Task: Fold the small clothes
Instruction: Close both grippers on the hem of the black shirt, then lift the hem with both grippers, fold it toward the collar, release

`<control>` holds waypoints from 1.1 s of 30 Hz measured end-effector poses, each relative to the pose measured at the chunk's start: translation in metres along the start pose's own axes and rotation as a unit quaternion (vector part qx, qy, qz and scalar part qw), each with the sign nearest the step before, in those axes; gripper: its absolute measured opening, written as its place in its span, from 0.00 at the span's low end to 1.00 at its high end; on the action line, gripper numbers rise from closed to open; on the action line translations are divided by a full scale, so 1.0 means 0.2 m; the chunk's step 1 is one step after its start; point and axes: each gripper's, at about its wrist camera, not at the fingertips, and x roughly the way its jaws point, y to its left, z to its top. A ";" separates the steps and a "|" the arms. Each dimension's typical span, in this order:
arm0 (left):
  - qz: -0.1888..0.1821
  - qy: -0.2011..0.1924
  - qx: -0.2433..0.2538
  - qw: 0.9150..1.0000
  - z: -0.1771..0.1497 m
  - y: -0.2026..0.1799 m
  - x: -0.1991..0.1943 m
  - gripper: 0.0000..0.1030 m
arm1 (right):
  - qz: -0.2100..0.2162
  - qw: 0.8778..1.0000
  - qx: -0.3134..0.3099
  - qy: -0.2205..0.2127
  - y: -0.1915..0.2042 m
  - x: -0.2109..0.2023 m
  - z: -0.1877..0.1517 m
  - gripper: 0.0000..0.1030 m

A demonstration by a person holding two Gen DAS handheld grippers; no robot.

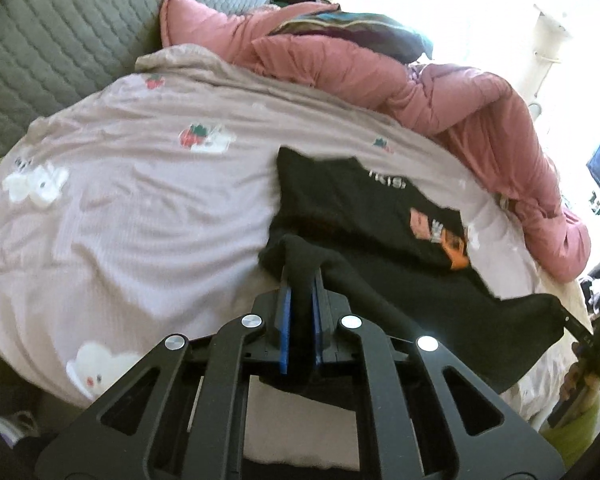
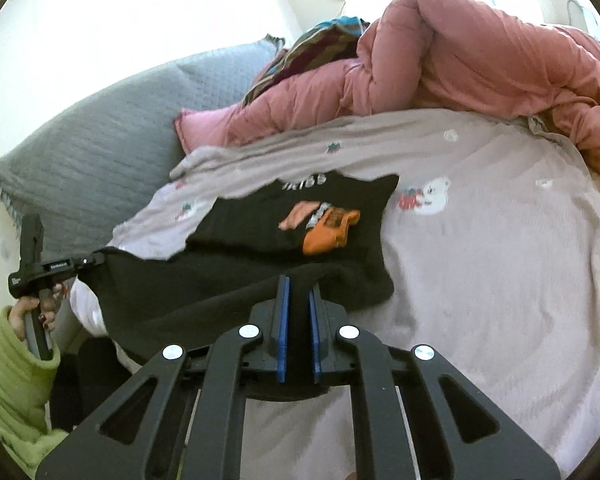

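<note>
Covering both gripper (image 1: 300,280) tips, black shirt (image 2: 300,216) lettering stays blurred.

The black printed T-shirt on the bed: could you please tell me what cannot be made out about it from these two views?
- White lettering on the black printed T-shirt: blurred in both wrist views, unreadable.
- Its near hem: in each wrist view, hidden behind that camera's own gripper, the left gripper or the right gripper.
- Orange and pink print: partly folded under in the left wrist view.
- Its back: pressed against the pale patterned bedsheet.

Right tongs (image 2: 298,284) clamping black shirt (image 2: 260,236) hem, pink-grey bedsheet (image 2: 500,260) beneath
</note>
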 end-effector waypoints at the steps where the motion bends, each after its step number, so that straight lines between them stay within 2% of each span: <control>1: 0.001 -0.006 0.003 1.000 0.04 -0.02 0.01 0.02 | -0.002 1.000 0.001 -0.003 -0.01 0.01 0.02 0.08; 6: 0.022 -0.038 0.016 0.999 0.15 -0.08 0.05 0.02 | -0.024 0.999 0.010 -0.025 -0.05 0.04 0.12 0.07; 14: 0.019 -0.043 0.002 0.999 0.32 -0.06 0.20 0.03 | -0.053 0.997 0.034 -0.039 -0.15 0.16 0.25 0.07; 18: 0.033 -0.048 0.004 0.998 0.38 -0.06 0.28 0.02 | -0.063 0.997 0.034 -0.037 -0.16 0.25 0.31 0.07; 25: 0.046 -0.034 -0.013 0.998 0.44 -0.01 0.49 0.03 | -0.081 0.996 0.036 -0.022 -0.19 0.44 0.42 0.07; 33: 0.050 -0.007 -0.030 0.998 0.44 0.08 0.69 0.03 | -0.102 0.994 0.046 0.015 -0.26 0.65 0.43 0.07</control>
